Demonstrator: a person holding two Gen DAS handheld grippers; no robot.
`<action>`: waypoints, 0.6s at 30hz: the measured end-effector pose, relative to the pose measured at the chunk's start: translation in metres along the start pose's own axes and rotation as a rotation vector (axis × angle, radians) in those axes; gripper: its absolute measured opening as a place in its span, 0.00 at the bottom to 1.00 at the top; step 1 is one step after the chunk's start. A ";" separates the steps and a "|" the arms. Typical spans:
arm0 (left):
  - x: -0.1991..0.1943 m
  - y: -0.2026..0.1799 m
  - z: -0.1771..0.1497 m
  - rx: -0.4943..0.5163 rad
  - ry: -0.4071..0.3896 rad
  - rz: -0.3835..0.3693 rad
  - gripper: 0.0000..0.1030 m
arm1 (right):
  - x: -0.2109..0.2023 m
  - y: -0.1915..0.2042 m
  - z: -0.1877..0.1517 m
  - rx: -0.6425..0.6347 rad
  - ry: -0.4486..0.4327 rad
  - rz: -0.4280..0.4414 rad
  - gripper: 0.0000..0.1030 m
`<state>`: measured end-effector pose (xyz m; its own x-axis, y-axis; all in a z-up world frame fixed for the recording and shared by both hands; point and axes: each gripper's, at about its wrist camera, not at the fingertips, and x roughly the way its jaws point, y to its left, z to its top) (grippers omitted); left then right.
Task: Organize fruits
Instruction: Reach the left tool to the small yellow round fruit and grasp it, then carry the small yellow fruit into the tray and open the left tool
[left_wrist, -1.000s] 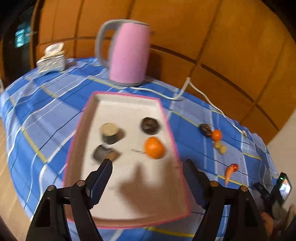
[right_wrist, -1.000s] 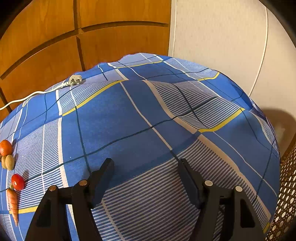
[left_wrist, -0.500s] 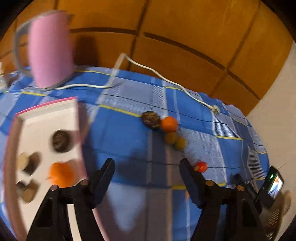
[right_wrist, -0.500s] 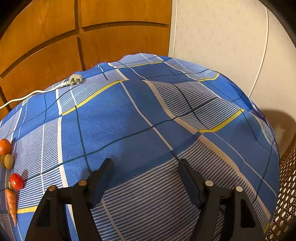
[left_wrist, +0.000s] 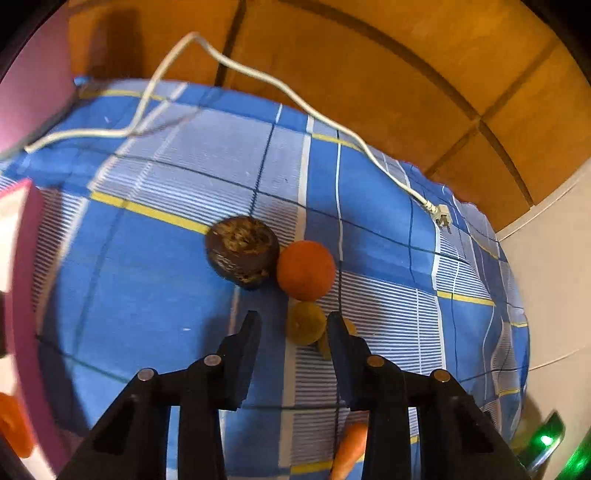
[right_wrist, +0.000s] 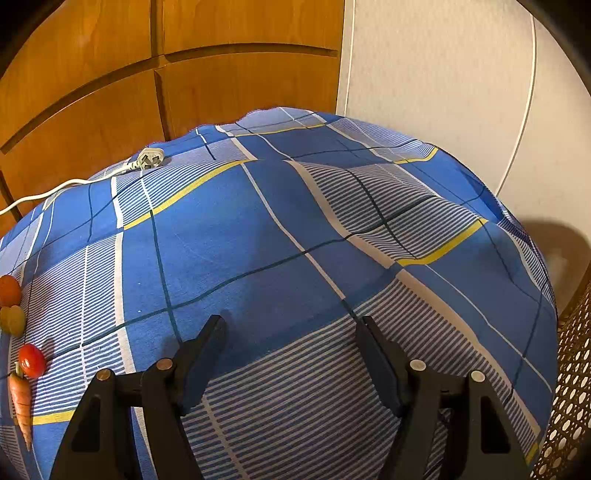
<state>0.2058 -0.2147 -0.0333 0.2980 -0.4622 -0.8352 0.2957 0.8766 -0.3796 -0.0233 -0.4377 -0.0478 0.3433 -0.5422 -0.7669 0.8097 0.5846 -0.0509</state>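
Left wrist view, items left to right: pink-rimmed tray (left_wrist: 26, 295) at the left edge, an orange fruit (left_wrist: 13, 428) partly visible in it; pink kettle (left_wrist: 29, 74) at upper left, its white cord (left_wrist: 295, 99) running across the blue plaid tablecloth (left_wrist: 147, 277) to a plug (left_wrist: 441, 216); dark brown round fruit (left_wrist: 242, 251) touching an orange (left_wrist: 306, 270); small yellow-green fruit (left_wrist: 306, 323) just below the orange, lying between the spread fingers of the left gripper (left_wrist: 293, 325) and not pinched; a second small fruit partly hidden behind the right finger; carrot (left_wrist: 349, 454) at the bottom edge

Right wrist view, left to right: orange (right_wrist: 8, 290), small yellow-green fruit (right_wrist: 13, 320), red tomato (right_wrist: 31, 360) and carrot (right_wrist: 22, 406) along the left edge; plug (right_wrist: 149, 159) near the far side; right gripper (right_wrist: 291, 328) spread wide above bare cloth, holding nothing; woven basket (right_wrist: 569, 387) at the far right
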 end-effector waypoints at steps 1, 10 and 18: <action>0.003 0.001 0.000 -0.011 0.001 0.003 0.37 | 0.000 0.000 0.000 0.000 0.000 0.000 0.72; 0.015 -0.009 -0.002 -0.007 -0.012 -0.027 0.25 | 0.000 0.000 0.000 -0.005 -0.004 -0.004 0.72; 0.009 -0.005 -0.008 -0.003 -0.030 -0.041 0.23 | 0.001 0.000 0.000 -0.004 -0.006 -0.002 0.72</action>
<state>0.1998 -0.2219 -0.0425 0.3125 -0.5018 -0.8065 0.3053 0.8571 -0.4150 -0.0224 -0.4382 -0.0483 0.3448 -0.5469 -0.7629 0.8086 0.5858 -0.0545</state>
